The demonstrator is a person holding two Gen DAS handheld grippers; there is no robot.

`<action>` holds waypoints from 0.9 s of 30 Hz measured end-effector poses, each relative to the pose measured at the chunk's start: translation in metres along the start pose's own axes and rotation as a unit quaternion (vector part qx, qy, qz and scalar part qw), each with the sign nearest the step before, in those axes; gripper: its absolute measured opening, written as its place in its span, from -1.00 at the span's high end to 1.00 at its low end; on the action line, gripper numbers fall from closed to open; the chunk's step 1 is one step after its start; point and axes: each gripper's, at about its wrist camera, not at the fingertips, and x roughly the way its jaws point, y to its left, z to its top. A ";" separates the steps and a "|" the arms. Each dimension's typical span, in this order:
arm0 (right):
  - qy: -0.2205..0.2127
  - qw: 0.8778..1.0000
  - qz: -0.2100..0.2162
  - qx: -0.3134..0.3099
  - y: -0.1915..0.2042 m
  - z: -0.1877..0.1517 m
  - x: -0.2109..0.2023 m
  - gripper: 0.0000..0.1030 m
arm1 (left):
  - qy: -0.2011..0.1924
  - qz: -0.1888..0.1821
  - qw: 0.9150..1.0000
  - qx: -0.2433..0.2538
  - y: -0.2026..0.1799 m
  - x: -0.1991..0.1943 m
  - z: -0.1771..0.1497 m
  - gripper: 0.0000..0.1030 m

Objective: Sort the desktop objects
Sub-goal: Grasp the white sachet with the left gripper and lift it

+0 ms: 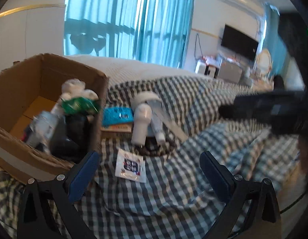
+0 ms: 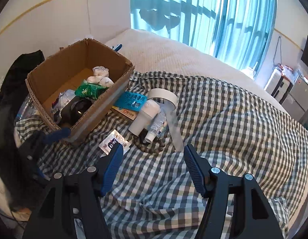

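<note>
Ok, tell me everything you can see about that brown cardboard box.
The brown corrugated cardboard box sits open-topped on the checked cloth, at the left of the loose pile. Its rim is ragged. Inside lie white socks, a green packet, a black object and clear plastic. A blue packet rests beside its near wall.

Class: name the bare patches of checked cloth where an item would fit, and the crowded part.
Free: the checked cloth right of the tape strip, and the stretch below the beads. Crowded: beside the box, where sachet, white bottle and tube cluster.
</note>
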 end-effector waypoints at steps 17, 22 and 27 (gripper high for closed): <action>0.042 0.999 -0.001 0.022 -0.027 0.003 0.044 -0.23 | 0.072 0.049 0.991 0.100 -0.033 0.088 -0.033 -1.00; 0.055 0.998 -0.002 0.018 -0.027 0.000 0.054 -0.23 | 0.076 0.063 0.991 0.088 -0.034 0.106 -0.036 -1.00; 0.066 0.998 0.001 0.022 -0.029 -0.003 0.060 -0.23 | 0.075 0.084 0.992 0.048 -0.007 0.117 -0.028 -1.00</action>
